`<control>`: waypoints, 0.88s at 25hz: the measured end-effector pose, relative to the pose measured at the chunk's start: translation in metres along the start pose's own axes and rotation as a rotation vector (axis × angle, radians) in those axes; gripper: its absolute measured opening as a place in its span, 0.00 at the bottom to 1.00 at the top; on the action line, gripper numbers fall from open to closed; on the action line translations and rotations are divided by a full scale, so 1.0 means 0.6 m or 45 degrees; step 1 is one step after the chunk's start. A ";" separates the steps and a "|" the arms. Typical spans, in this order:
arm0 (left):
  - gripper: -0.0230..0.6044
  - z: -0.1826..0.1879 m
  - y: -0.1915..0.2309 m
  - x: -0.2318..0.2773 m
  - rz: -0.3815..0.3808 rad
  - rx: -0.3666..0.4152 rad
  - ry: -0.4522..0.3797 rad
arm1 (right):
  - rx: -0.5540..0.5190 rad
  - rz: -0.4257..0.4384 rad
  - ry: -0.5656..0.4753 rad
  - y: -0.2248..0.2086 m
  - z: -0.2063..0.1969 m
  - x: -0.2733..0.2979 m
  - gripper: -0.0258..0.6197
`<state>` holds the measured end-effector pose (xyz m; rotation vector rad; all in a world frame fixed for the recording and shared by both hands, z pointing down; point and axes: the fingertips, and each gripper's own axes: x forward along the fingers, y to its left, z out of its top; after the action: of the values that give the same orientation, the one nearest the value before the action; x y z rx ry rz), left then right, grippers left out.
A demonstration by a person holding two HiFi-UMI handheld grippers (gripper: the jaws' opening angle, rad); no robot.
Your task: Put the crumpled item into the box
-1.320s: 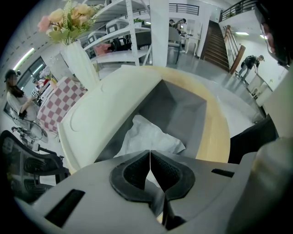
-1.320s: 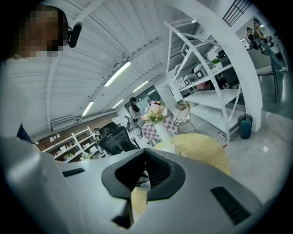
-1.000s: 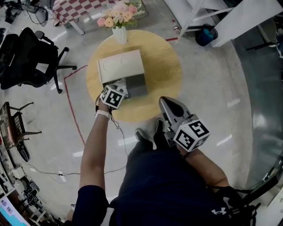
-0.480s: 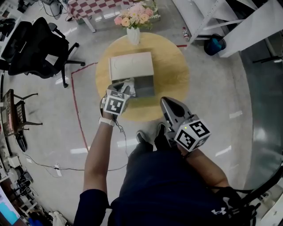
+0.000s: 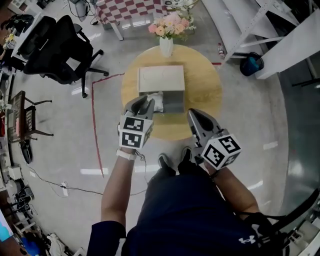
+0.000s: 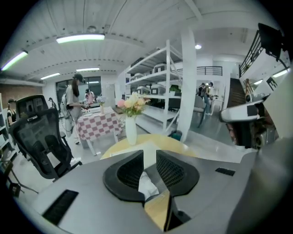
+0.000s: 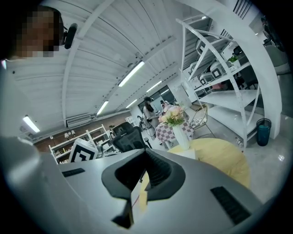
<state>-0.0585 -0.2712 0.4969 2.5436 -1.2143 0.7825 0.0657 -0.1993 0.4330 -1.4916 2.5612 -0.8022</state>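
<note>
A box stands on the round yellow table (image 5: 205, 90) with its white lid (image 5: 161, 80) folded back and its grey inside (image 5: 174, 100) showing. The white crumpled item (image 5: 158, 99) lies at the left end of that grey opening. My left gripper (image 5: 144, 104) is open just in front of it, apart from it. In the left gripper view the crumpled item (image 6: 149, 183) shows beyond the gap between the left gripper's (image 6: 149, 157) jaws. My right gripper (image 5: 196, 115) is shut and empty over the table's near right edge; its jaws (image 7: 145, 157) meet.
A white vase of flowers (image 5: 167, 44) stands at the table's far edge behind the box. A black office chair (image 5: 60, 45) and a checkered table (image 5: 132, 10) are far left. Red tape (image 5: 95, 125) marks the floor. White shelving (image 5: 250, 25) and a blue bin (image 5: 251, 64) are right.
My left gripper has drawn back from the box and its jaws have parted; the crumpled item stays at the box. The head view has shifted. The right gripper has hardly moved.
</note>
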 end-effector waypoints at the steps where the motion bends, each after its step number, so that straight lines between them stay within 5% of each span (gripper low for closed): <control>1: 0.19 0.011 -0.006 -0.014 0.003 -0.005 -0.030 | -0.003 0.008 -0.002 0.005 0.000 0.000 0.05; 9: 0.17 0.062 -0.035 -0.117 0.082 -0.019 -0.229 | -0.021 0.061 -0.042 0.045 0.011 -0.015 0.05; 16: 0.15 0.117 -0.054 -0.203 0.061 -0.220 -0.430 | -0.079 0.103 -0.098 0.079 0.034 -0.027 0.05; 22: 0.13 0.176 -0.081 -0.274 0.056 -0.164 -0.595 | -0.122 0.160 -0.132 0.123 0.059 -0.042 0.05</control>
<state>-0.0670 -0.1751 0.3199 2.6798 -1.3976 0.1032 0.0318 -0.1636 0.3630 -1.3411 2.6183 -0.5787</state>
